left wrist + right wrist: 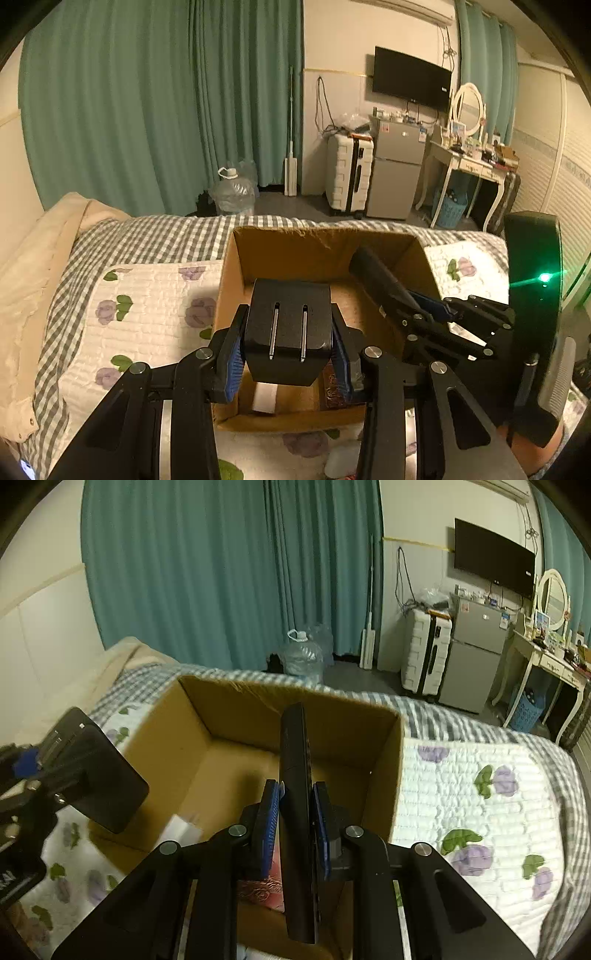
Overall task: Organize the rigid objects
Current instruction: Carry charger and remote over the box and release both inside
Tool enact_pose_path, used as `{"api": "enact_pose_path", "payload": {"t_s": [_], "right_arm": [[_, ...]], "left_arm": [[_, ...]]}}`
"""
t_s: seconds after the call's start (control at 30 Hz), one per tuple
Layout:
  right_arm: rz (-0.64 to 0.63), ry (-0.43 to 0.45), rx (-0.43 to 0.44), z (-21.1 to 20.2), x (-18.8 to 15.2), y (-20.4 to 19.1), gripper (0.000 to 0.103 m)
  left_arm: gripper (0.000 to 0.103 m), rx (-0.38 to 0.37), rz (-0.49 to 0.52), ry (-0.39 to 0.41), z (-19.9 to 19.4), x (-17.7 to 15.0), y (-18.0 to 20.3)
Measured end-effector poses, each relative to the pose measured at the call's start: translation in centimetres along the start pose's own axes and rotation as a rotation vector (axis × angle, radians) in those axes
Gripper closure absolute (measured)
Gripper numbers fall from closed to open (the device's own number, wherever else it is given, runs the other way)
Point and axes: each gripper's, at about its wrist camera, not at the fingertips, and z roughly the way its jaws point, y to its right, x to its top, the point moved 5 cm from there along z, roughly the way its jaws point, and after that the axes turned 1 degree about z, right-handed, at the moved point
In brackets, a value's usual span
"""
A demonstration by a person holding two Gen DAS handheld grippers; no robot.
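Note:
An open cardboard box (317, 254) (236, 705) sits on the bed. My left gripper (288, 354) is shut on a black block with two metal slots (290, 328) and holds it over the box; the block also shows at the left of the right wrist view (96, 775). My right gripper (295, 812) is shut on a long thin black remote-like bar (295, 775), held upright on edge above the box; the bar also shows in the left wrist view (380, 280). A white item (264, 397) (181, 827) and a red patterned item (260, 888) lie in the box.
The box rests on a white floral quilt (480, 812) over a checked sheet (147, 236). A beige pillow (33, 266) lies at the left. Beyond the bed are a water jug (232, 192), a white suitcase (349, 173), a small fridge (399, 170) and a dressing table (476, 162).

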Motion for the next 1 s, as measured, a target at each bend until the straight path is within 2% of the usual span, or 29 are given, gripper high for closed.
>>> {"api": "enact_pose_path", "payload": {"t_s": [0.2,0.27,0.3,0.33,0.4,0.57,0.63,0.83,0.87,0.9,0.93,1.0], "right_arm": [[0.022,-0.012,-0.009,2.0,-1.1,0.9,0.085],[0.028,-0.017,0.012,2.0,-1.2,1.0,0.085],[0.028,-0.011,0.010,1.7,-1.1,1.1,0.080],[0.027,-0.010,-0.004,1.6,-1.0,0.9,0.063],[0.028,0.002,-0.018,0.7,-0.8,1.1,0.047],[0.069,0.027,-0.045,-1.8,-0.7,2.9,0.045],[0.080,0.034,-0.079,-2.5,-0.7,3.9,0.039],[0.118,0.028,-0.104,-2.3,-1.1,5.7,0.039],[0.118,0.026,-0.107,-2.2,-1.2,5.9,0.039],[0.115,0.022,-0.113,-1.9,-1.3,6.0,0.038],[0.112,0.019,-0.119,-1.8,-1.4,6.0,0.035],[0.109,0.018,-0.127,-1.7,-1.5,6.2,0.031]], "left_arm": [[0.063,-0.006,0.011,-0.034,1.6,-0.7,0.5],[0.063,-0.008,0.014,-0.040,1.8,-0.9,0.7],[0.063,-0.011,0.015,-0.043,1.7,-0.9,0.8],[0.063,-0.016,0.014,-0.047,1.6,-1.0,1.0],[0.063,-0.027,0.014,-0.055,1.4,-1.1,1.1],[0.063,-0.042,0.019,-0.089,2.3,-1.0,1.4],[0.063,-0.044,0.018,-0.111,3.3,-1.1,1.6],[0.060,-0.026,0.010,-0.203,7.3,-1.7,2.1],[0.060,-0.016,0.007,-0.192,7.4,-1.7,2.1],[0.055,-0.001,0.005,-0.172,7.4,-1.6,2.0],[0.046,0.016,0.002,-0.153,7.2,-1.4,1.9],[0.042,0.022,-0.006,-0.144,6.8,-1.2,1.7]]}}
